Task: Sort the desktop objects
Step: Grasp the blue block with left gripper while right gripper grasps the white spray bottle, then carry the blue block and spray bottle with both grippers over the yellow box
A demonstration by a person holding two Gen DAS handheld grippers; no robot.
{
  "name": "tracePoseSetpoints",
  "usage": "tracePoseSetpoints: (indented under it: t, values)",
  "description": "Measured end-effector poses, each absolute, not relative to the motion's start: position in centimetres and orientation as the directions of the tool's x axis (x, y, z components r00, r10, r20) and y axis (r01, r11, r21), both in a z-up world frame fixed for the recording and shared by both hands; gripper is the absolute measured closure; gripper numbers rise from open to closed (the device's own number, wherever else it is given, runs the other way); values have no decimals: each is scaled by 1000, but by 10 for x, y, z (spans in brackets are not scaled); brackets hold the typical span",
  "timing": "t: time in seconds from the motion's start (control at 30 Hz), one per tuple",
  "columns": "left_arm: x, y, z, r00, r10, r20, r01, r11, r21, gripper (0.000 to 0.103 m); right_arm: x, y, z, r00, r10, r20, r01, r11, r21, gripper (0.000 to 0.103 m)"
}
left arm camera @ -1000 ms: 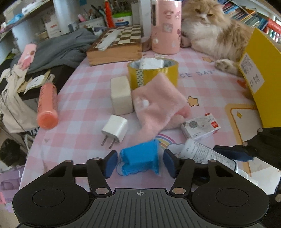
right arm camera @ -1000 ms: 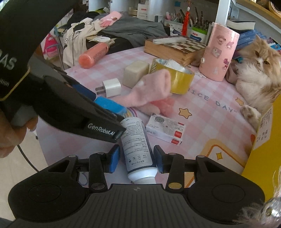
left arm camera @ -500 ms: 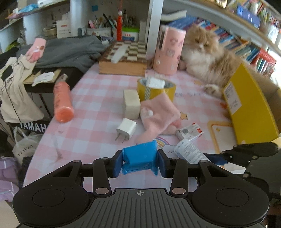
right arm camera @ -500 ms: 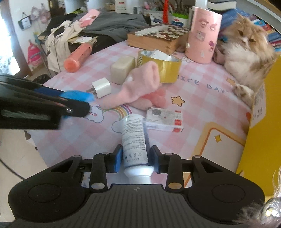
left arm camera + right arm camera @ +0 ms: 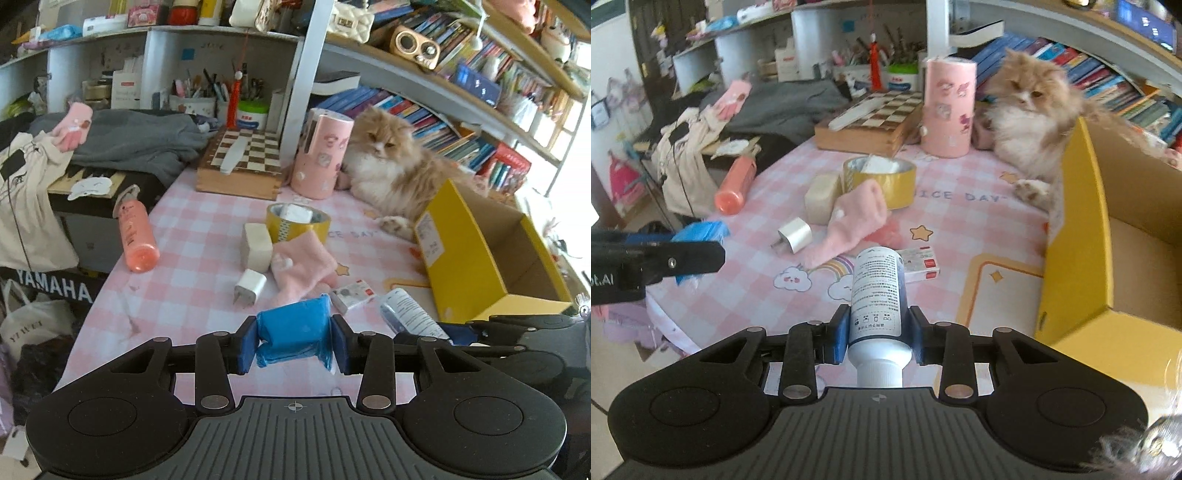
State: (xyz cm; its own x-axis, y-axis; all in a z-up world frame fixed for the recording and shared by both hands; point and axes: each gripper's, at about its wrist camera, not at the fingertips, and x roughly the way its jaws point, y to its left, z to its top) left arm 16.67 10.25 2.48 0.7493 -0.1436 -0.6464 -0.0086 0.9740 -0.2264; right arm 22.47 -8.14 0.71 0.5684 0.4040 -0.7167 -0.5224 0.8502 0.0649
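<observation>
My left gripper [image 5: 294,341] is shut on a blue soft packet [image 5: 293,332] and holds it above the near edge of the pink checked table [image 5: 192,266]. My right gripper [image 5: 877,334] is shut on a white bottle with a printed label [image 5: 877,291], held lifted above the table. The bottle also shows in the left wrist view [image 5: 410,317], and the packet in the right wrist view [image 5: 700,230]. An open yellow cardboard box [image 5: 491,254] stands at the right.
On the table lie an orange bottle [image 5: 135,236], a white charger plug [image 5: 250,286], a cream block [image 5: 255,245], a pink glove [image 5: 303,267], a yellow tape roll [image 5: 298,221], a small white carton [image 5: 352,295], a chess box [image 5: 242,162] and a pink canister [image 5: 321,155]. A cat [image 5: 391,173] lies at the back.
Both grippers closed on their objects and lifted them off the table, pulling up and back. The packet and the bottle now hang above the near table edge.
</observation>
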Motion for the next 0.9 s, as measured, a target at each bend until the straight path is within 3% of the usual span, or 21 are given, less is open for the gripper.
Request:
tracePoseSetpoints:
  t: [0.9]
  values:
    - [116, 72, 21, 647, -439, -623, 363, 896, -255, 64, 108, -123, 27, 664, 246, -706, -216, 967, 134, 73]
